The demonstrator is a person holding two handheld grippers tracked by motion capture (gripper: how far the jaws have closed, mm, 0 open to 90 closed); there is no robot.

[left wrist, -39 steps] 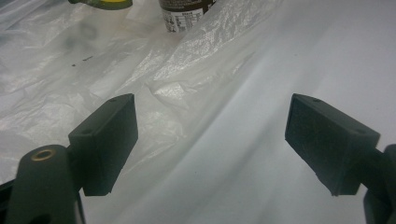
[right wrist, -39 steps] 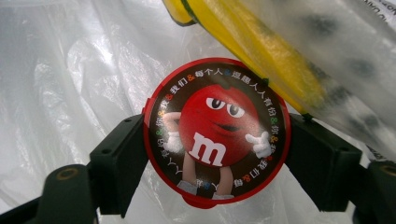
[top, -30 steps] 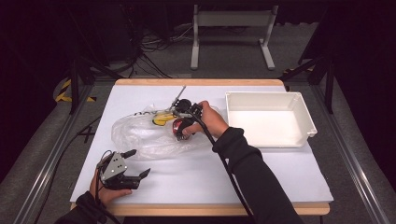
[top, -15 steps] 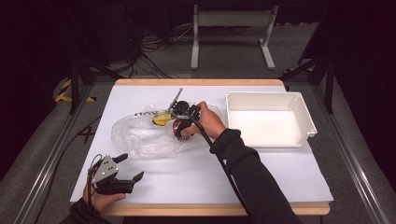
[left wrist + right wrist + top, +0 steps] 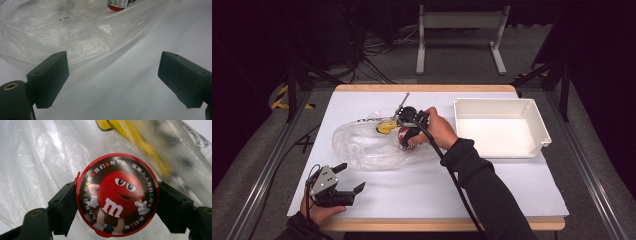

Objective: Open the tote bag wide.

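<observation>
Item: round candy tub point(image 5: 117, 195), red lid printed with a cartoon character, standing on the crumpled clear plastic bag point(image 5: 367, 145) near its right-hand opening, left of centre on the white table point(image 5: 512, 185). Held by the right gripper point(image 5: 404, 142), whose two black jaws press on opposite sides of the lid rim; in the right gripper view the rim sits squarely between the pads. Adjacent: a yellow banana point(image 5: 386, 126) under the bag film, just behind the tub and apart from it, and a thin metal utensil point(image 5: 402, 104) lying beyond. Further out: an empty white tray point(image 5: 499, 102) on the right half of the table, well apart from the tub. Left gripper point(image 5: 347, 180): near the front left edge of the table, jaws spread wide with nothing between them, only bare table and the bag's near fold ahead in the left gripper view. Change noted: against the frames a second earlier, the left gripper has drawn back from beside the bag toward the table edge, its jaws just opening further, while the right has kept its clamp on the tub. Assessment: the bag is probably no longer being steadied, so lifting the tub clear may drag the film along; the tray looks the likely destination.
</observation>
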